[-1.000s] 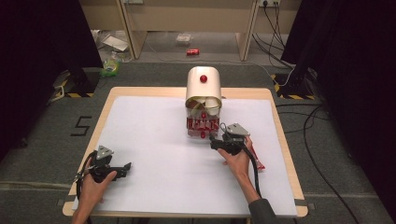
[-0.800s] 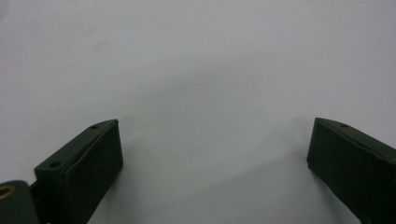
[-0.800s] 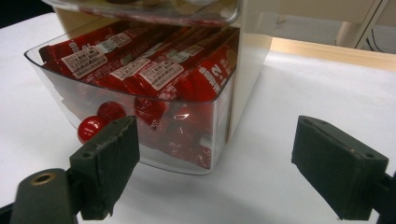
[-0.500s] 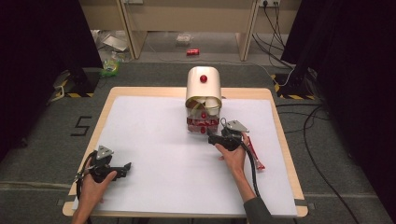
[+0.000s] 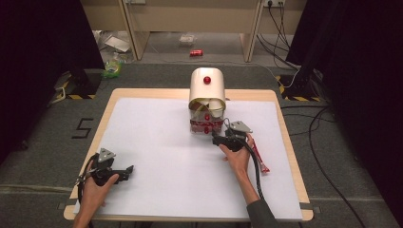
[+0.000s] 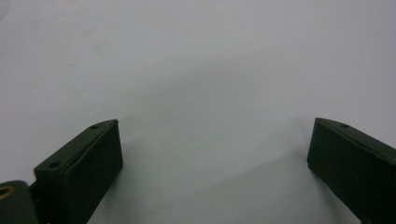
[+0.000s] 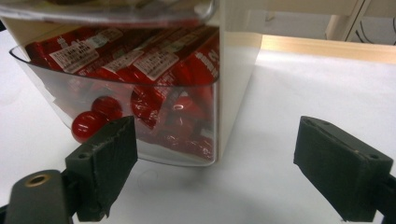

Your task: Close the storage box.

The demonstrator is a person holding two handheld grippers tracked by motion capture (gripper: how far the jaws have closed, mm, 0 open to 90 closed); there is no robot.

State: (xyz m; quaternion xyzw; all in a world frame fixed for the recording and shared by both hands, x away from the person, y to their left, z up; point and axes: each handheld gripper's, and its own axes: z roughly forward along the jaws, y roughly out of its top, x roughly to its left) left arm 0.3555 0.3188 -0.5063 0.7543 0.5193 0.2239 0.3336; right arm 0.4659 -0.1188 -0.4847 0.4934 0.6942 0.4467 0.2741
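A cream dispenser box [image 5: 207, 90] with a red knob [image 5: 206, 80] on top stands at the back middle of the white table top [image 5: 166, 142]. Its clear front bin [image 7: 116, 144] holds several red snack packets [image 7: 154, 60] and has a red ball knob [image 7: 86, 125]. My right gripper [image 5: 218, 140] is open just to the right of the bin's front corner; in the right gripper view its jaws stand wide apart, empty. One red packet [image 5: 257, 154] lies on the table right of that hand. My left gripper [image 5: 127, 171] rests open near the front left edge, over bare white surface [image 6: 205, 93].
The wooden table rim [image 5: 290, 142] frames the white sheet. Cables [image 5: 328, 156] run over the grey floor at the right, and a red can [image 5: 196, 52] and litter lie on the floor behind the table. A pale wooden frame [image 5: 190, 19] stands at the back.
My right gripper has drifted slightly toward the dispenser's bin. The left hand and its gripper have stayed where they were.
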